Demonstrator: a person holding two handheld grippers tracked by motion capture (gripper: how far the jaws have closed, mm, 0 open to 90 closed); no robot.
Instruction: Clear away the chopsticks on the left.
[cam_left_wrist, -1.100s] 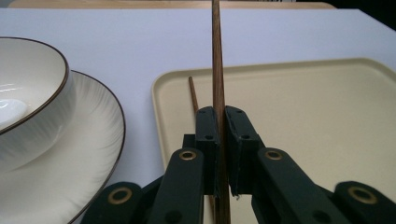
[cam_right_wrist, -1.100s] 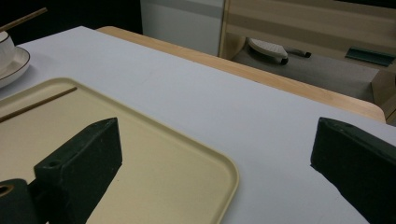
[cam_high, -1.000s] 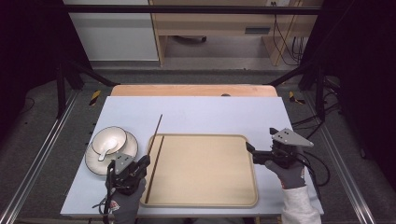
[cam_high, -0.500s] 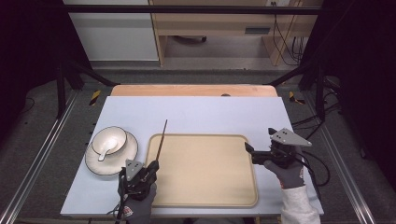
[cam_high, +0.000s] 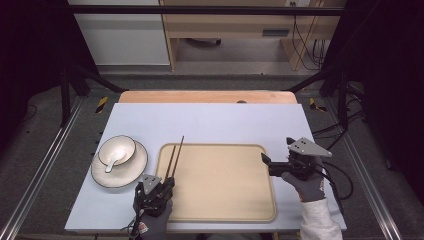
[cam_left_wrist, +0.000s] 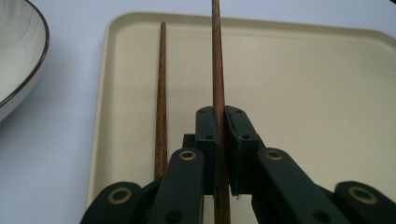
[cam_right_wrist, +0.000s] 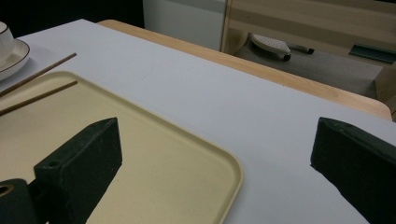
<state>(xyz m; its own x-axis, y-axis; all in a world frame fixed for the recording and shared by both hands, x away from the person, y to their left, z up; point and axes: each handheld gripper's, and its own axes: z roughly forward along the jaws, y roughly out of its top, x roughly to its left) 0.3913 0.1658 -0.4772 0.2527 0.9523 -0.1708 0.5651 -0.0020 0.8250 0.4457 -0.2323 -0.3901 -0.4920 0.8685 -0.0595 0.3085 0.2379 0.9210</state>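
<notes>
Chopsticks are the matter here, a dark wooden pair at the left end of the beige tray (cam_high: 220, 185). Farthest left on the pale counter (cam_high: 210, 120) stands a white plate (cam_high: 119, 162) with a dark rim, carrying a small bowl (cam_high: 117, 150) and a white spoon (cam_high: 112, 163). Just beside it, the left hand-held gripper (cam_left_wrist: 220, 140) has its jaws pinched onto one chopstick (cam_left_wrist: 217, 60), which runs forward over the tray's far rim. The second chopstick (cam_left_wrist: 161, 88) lies loose on the tray, alongside the held one and apart from it. Across the tray, at its right edge, the right hand-held gripper (cam_high: 266, 165) sits in a grey-gloved hand (cam_high: 306, 182), jaws spread wide with nothing between them, one over the tray's corner and one over bare counter.
</notes>
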